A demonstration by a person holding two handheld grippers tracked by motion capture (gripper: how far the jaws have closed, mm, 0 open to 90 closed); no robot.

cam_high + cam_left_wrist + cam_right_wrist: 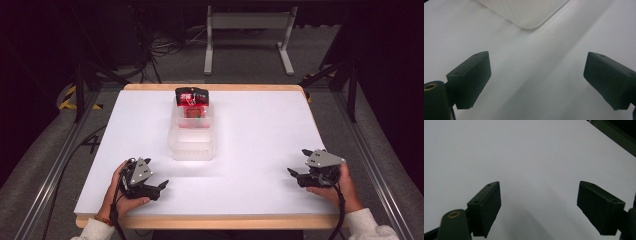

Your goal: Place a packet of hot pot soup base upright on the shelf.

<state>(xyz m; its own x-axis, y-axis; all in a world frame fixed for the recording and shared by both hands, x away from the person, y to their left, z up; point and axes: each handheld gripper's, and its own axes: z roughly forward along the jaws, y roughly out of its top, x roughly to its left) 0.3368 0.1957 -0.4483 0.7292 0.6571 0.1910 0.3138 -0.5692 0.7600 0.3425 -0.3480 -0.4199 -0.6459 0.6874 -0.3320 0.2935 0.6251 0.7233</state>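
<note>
Left gripper (159, 187): jaws spread wide, holding nothing, low over the near-left table (260, 150).
Right gripper (296, 172): jaws wide apart too, empty, near the right edge.
Clear bin (192, 145): mid-table, well apart from both grippers; its corner (529, 22) shows ahead of the left jaws.
Red-and-black packet (191, 100): sits at the bin's far end, seemingly already inside.
Progress: either just finished or not yet begun; no grasp underway.

Translucent plastic bin (193, 145), matt table (260, 135)
</note>
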